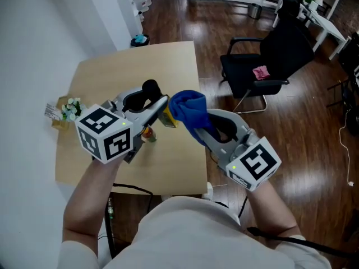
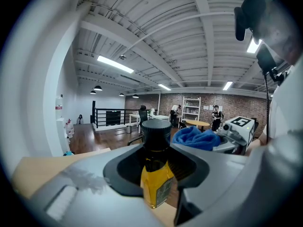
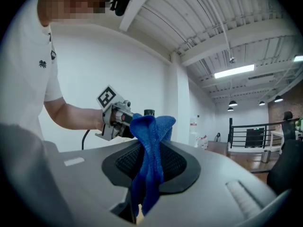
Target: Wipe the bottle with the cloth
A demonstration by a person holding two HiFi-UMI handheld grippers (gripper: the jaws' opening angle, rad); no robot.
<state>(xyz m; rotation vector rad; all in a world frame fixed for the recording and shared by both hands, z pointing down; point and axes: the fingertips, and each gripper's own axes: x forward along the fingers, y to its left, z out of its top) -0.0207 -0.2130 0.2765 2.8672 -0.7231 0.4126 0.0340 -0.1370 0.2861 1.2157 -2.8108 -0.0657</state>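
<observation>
Left gripper (image 1: 157, 98): clenched on the bottle (image 2: 155, 182), one jaw on each side of it just under the cap. It is held up over the near part of the table, with its marker cube (image 1: 105, 133) toward the person.
Bottle: a small clear bottle of yellow liquid with a black screw cap (image 2: 156, 132) and a label low on its body. It stands upright in the left jaws, the cap rising above them and the body hanging below, clear of the table top.
Right gripper (image 1: 197, 129): clamped on the blue cloth (image 1: 188, 106). The fabric is pinched between the two jaws and trails down through them.
Cloth: a blue microfibre cloth bunched into a lump past the right jaw tips. It sits just to the right of the bottle cap and at about the cap's height. No view settles whether it touches the bottle.
Grippers together: the two point toward each other and nearly meet over the right half of the table.
Table (image 1: 112, 72): a light wooden top against the white wall on the left.
Flower pot (image 1: 70, 109): small white flowers at the table's left edge, well apart from the grippers.
Office chair (image 1: 269, 58): black, on the dark wooden floor at the far right, with a pink item (image 1: 261, 72) on its seat.
</observation>
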